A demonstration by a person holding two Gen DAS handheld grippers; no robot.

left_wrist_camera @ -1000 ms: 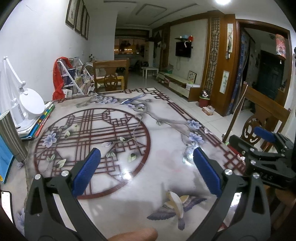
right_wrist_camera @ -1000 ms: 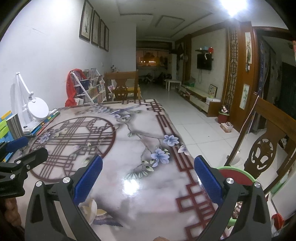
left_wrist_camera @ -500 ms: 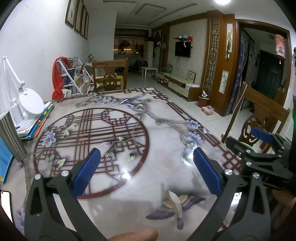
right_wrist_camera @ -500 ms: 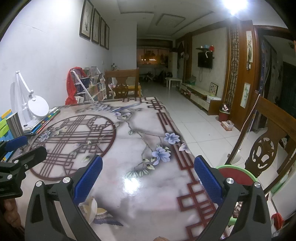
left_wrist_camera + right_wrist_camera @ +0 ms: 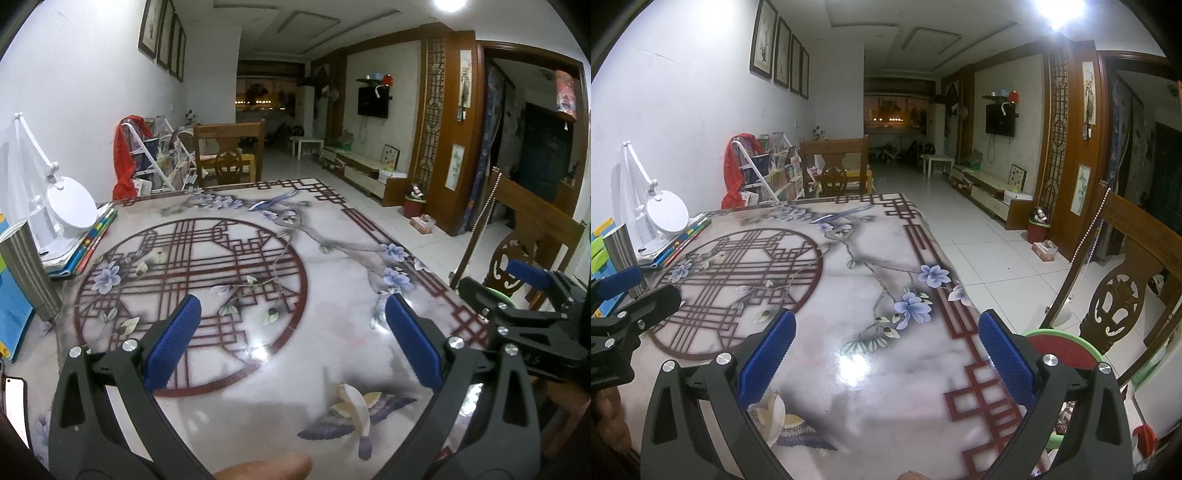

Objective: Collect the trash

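Change: since the picture a second ago the left wrist view has slid a little to the left over the table, so the right gripper sits nearer the frame's right edge; the right wrist view is nearly the same, and the white scrap lies in the same spot on the painted bird.
Left gripper [image 5: 291, 336]: fingers spread wide, blue pads well apart, nothing between them; it hangs above the table.
Right gripper [image 5: 886, 354]: fingers spread wide too, nothing held; it hangs over the table's right part, near the edge.
Trash: a small white curled scrap [image 5: 355, 405], also seen from the right wrist [image 5: 774, 414], lies on the table close to the near edge, on top of the painted bird; it is low between the left gripper's fingers and just below the right gripper's left pad, touching neither.
Table [image 5: 332, 325]: glossy marble-look top with a red lattice circle, flowers and a ceiling-light glare.
Left side of table: a white desk lamp [image 5: 68, 206] stands on a stack of books [image 5: 83, 251]; a ribbed metal cup [image 5: 29, 269] stands nearer.
Beyond the right edge: a carved wooden chair [image 5: 1123, 295] and a bin with a green rim and red inside [image 5: 1062, 347], on the floor side of the table.
Thumb: a fingertip [image 5: 266, 467] shows at the bottom of the left wrist view.
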